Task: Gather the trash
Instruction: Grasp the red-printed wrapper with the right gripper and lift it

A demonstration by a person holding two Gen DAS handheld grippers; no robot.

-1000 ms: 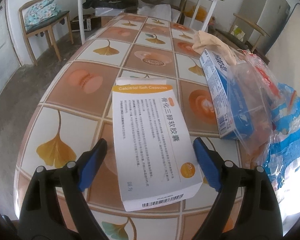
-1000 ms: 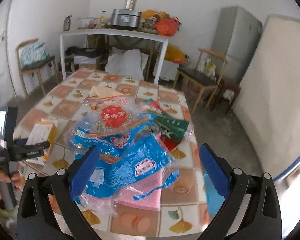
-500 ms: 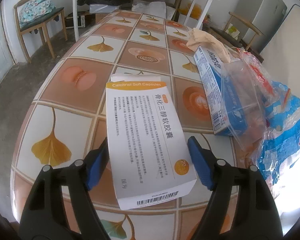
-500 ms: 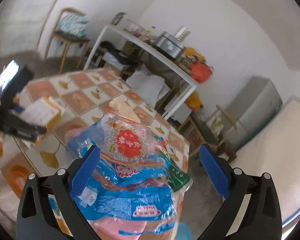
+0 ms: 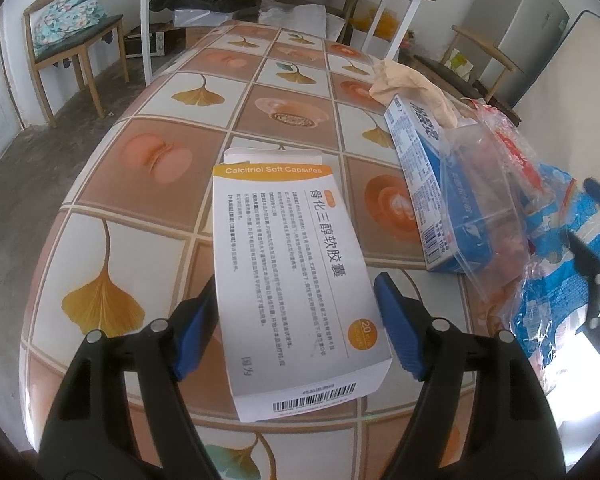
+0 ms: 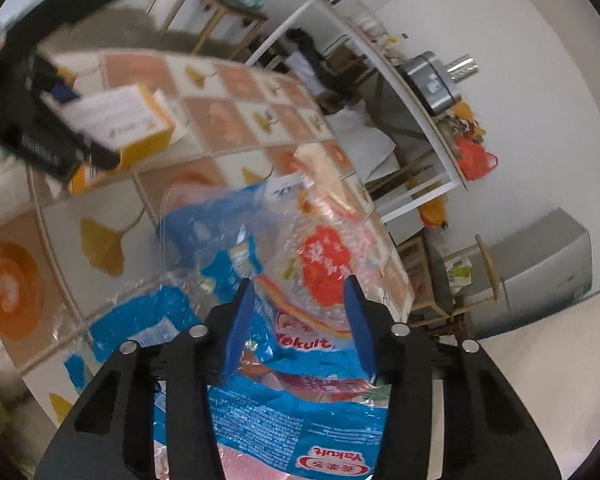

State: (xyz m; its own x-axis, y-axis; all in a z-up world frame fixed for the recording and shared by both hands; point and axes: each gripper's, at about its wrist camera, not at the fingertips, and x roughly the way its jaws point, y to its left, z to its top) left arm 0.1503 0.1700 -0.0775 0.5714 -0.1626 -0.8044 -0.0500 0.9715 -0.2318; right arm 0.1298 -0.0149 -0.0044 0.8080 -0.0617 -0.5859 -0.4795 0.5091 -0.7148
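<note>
1. My left gripper [image 5: 296, 328] holds the capsule box [image 5: 296, 276] by its sides, tilted above the table [image 5: 148, 152].
2. My right gripper [image 6: 300, 320] has just been closing; its jaws are half-spread around the wrappers [image 6: 300, 280], and I cannot tell if the pads press them.
3. The wrappers lie right of the capsule box, beside a blue carton [image 5: 420, 184].

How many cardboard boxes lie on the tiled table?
2: the white-and-orange capsule box sits between the left gripper's fingers; the blue-and-white box lies further right, partly under plastic wrappers, which may hide more.
</note>
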